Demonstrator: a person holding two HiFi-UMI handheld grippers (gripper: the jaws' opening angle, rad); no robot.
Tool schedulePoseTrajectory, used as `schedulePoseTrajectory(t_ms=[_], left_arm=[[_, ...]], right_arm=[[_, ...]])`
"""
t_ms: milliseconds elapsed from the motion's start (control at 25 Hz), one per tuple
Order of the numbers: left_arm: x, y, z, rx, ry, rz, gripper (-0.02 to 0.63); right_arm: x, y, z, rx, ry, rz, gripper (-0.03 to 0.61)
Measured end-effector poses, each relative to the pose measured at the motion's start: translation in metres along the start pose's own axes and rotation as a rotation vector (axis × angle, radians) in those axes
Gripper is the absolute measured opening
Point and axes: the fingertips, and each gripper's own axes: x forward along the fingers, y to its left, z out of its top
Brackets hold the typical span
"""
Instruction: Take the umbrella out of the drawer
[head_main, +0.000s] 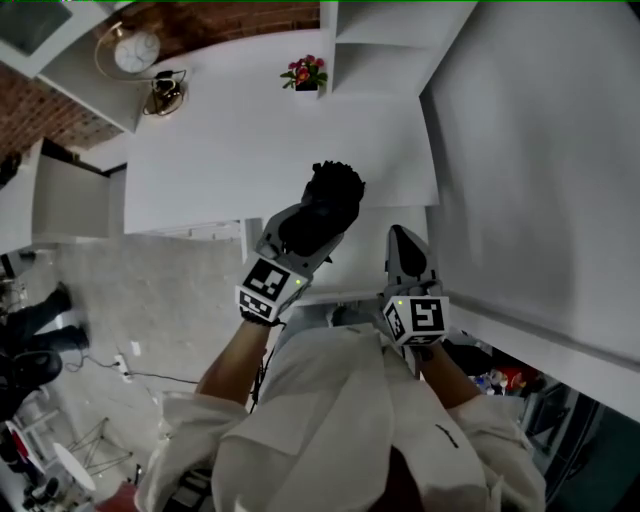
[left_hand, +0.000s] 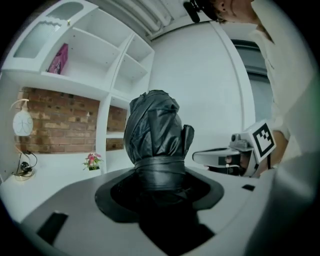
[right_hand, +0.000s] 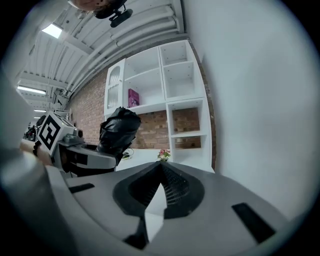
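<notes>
The umbrella (head_main: 325, 205) is black and folded up small. It is in the left gripper (head_main: 310, 225), which is clenched around its lower end. The top of the umbrella sticks out past the jaws like a crumpled black ball. In the left gripper view a band (left_hand: 160, 167) goes around the folded cloth, right where the umbrella goes into the jaws.

From the head view, the umbrella is up in the air in front of the person, over the front edge of a white counter (head_main: 230, 160). It does not touch the counter.

The right gripper (head_main: 405, 245) is just beside the left one, on its right. The two do not touch. Its jaws are pressed together at the tips, and nothing is between them. In the right gripper view the closed tips point at some white shelves (right_hand: 170, 85) and a brick wall (right_hand: 145, 125).

Each gripper has a cube with black and white squares on it. The cubes are near the person's hands. The person wears a white top with long sleeves (head_main: 340, 420).

At the back of the counter there is a small pot of pink flowers (head_main: 305, 73). A round white clock (head_main: 136, 50) sits further to the left, and a dark cord lies next to it. A big white wall (head_main: 540, 180) stands on the right.
</notes>
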Motion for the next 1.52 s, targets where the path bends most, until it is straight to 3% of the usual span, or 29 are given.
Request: schedulePoseTrajectory(t_ms=[400,520,1120,1520], left_arm=[[-0.051,0.007,0.09,-0.049,-0.254,0.042,0.272],[-0.06,0.006,0.109,-0.024,-0.303,0.045,0.272],[-0.083,-0.01,0.142,0.055,-0.396,0.06,0.272],[-0.094,-0.016,0.132,0.047,-0.413,0.078,0.272]], right_arm=[[-0.009,0.007,0.087,-0.038,-0.173,-0.01,0.017],[-0.012,0.002,0.099,-0.043,-0.197,-0.02,0.017],[-0.029,-0.01,0.116,-0.048,-0.23,-0.055,0.017],[-0.04,-0.006,0.109,-0.046,-0.229,-0.051,0.017]])
